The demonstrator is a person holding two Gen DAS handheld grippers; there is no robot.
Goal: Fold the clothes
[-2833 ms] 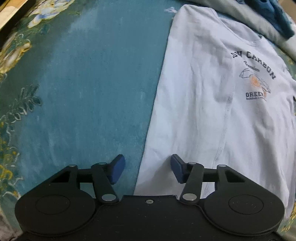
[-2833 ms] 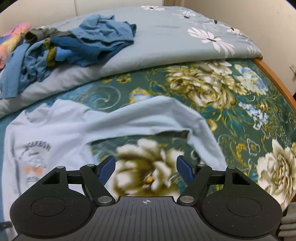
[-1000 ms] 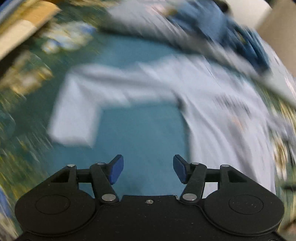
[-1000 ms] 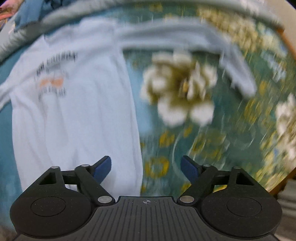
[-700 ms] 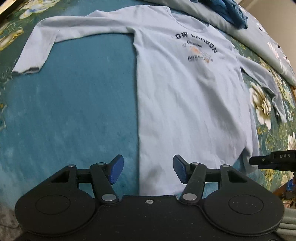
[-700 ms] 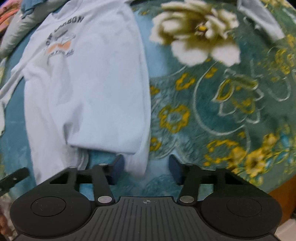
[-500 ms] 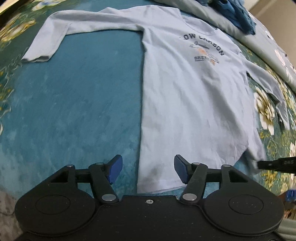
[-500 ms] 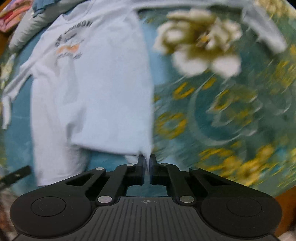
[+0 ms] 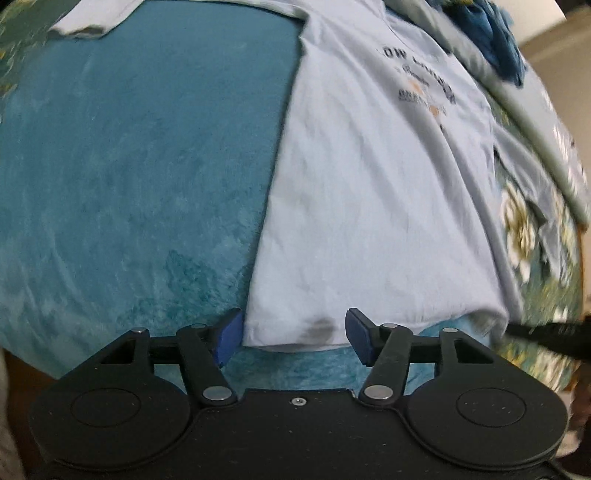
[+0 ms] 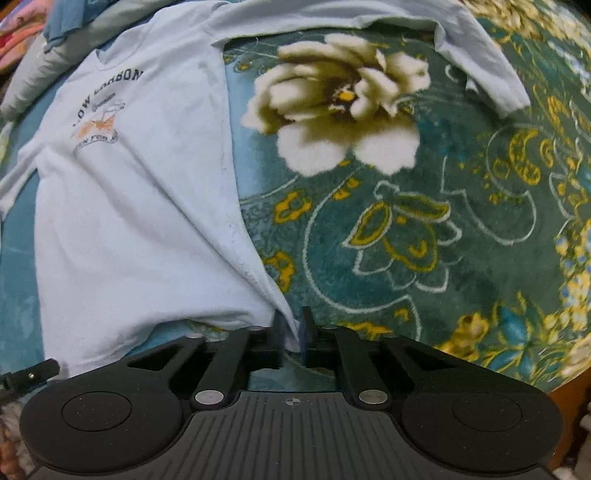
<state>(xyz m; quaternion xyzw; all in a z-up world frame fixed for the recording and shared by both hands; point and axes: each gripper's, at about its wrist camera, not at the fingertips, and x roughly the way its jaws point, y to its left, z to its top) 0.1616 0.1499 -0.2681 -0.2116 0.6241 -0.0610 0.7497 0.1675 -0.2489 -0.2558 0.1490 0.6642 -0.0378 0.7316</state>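
Note:
A pale blue long-sleeved shirt with a dark chest print lies face up on the bed, also seen in the right wrist view. My left gripper straddles the hem's left corner. Its jaws are closing slightly, and the cloth lies between them with the pads not pressing on it. My right gripper holds the hem's right corner. The jaws are opening a little, but the cloth is still pinched and bunched between the pads. The right sleeve and left sleeve lie spread out.
A teal floral blanket covers the bed. A heap of blue clothes lies on a grey duvet beyond the collar. The bed's wooden edge is at the lower right.
My left gripper has come down close over the hem's left corner. My right gripper went from wide open to shut on the hem's right corner, and the cloth now bunches toward it.

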